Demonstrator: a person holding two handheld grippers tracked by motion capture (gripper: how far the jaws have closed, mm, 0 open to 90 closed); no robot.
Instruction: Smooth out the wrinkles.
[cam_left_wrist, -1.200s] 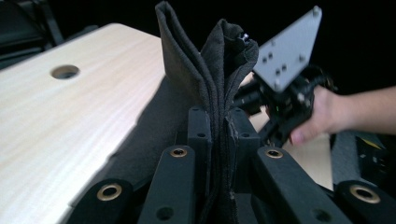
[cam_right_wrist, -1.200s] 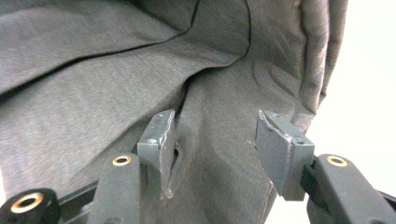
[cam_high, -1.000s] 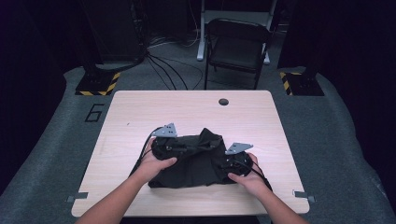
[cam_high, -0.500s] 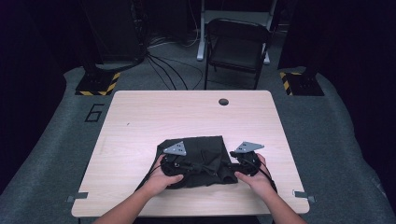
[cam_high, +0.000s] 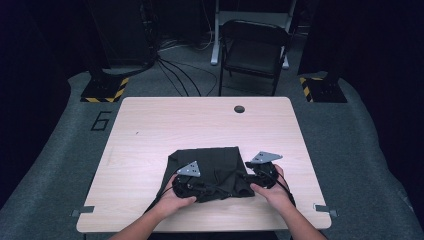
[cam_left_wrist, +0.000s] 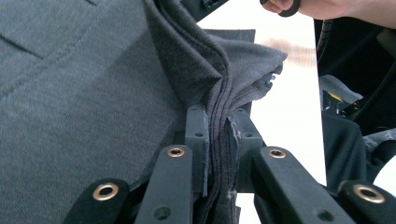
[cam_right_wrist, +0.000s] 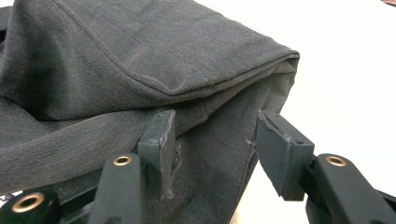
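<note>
A dark grey garment (cam_high: 215, 162) lies folded on the pale wooden table (cam_high: 200, 120), near its front edge. My left gripper (cam_high: 207, 189) is at the garment's near left corner. In the left gripper view its pads (cam_left_wrist: 198, 135) pinch several layers of the cloth (cam_left_wrist: 93, 93); the jaws have just been opening a little, with the folds still pressed between them. My right gripper (cam_high: 248, 182) rests at the garment's right end. Its jaws (cam_right_wrist: 210, 135) stand apart, with a loose fold of the cloth (cam_right_wrist: 140, 56) lying between them.
A round cable hole (cam_high: 239, 109) sits at the table's far edge. Behind the table stands a folding chair (cam_high: 255, 50). Cables and yellow-black striped bases (cam_high: 105, 90) lie on the floor, and a "6" (cam_high: 101, 121) is marked left of the table.
My left gripper has come down and toward the front edge with the cloth, folding the garment's far part over. The garment now looks smaller. The right gripper has stayed put.
</note>
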